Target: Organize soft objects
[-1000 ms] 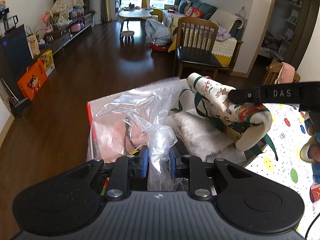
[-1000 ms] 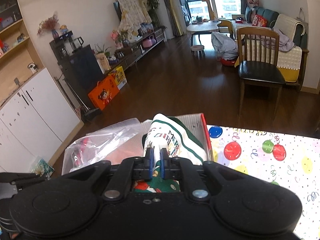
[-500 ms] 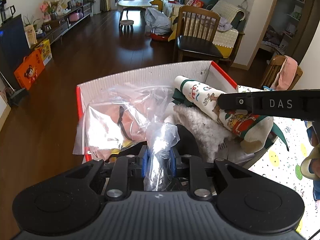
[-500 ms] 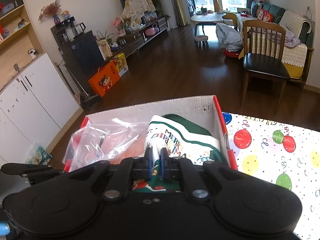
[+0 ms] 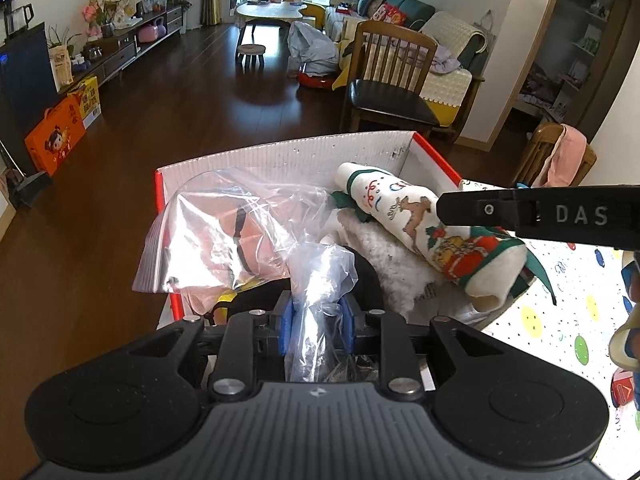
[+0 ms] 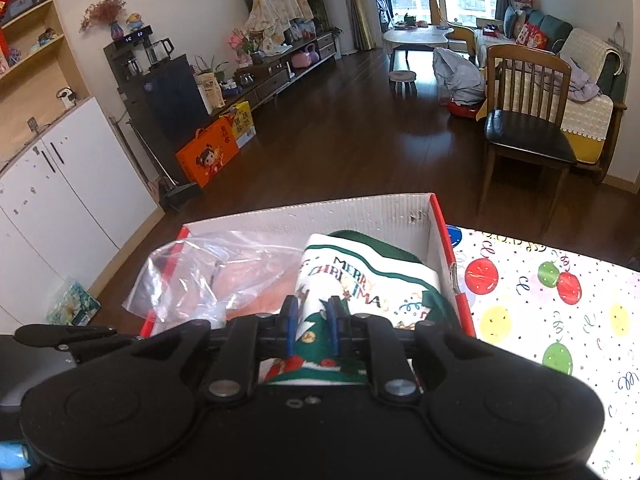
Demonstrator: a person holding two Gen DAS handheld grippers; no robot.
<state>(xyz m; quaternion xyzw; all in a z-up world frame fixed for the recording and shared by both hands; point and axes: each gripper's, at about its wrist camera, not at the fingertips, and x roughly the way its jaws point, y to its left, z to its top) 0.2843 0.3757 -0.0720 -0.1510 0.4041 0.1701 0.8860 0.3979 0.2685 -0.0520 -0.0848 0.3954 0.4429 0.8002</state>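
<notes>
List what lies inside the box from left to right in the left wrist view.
clear plastic bag → white fluffy cloth → rolled Christmas cloth, all inside the cardboard box.

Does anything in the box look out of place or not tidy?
Yes. The Christmas cloth lies askew on top of the pile, one end sticking out over the box rim, and the plastic bag bulges over the opposite rim.
</notes>
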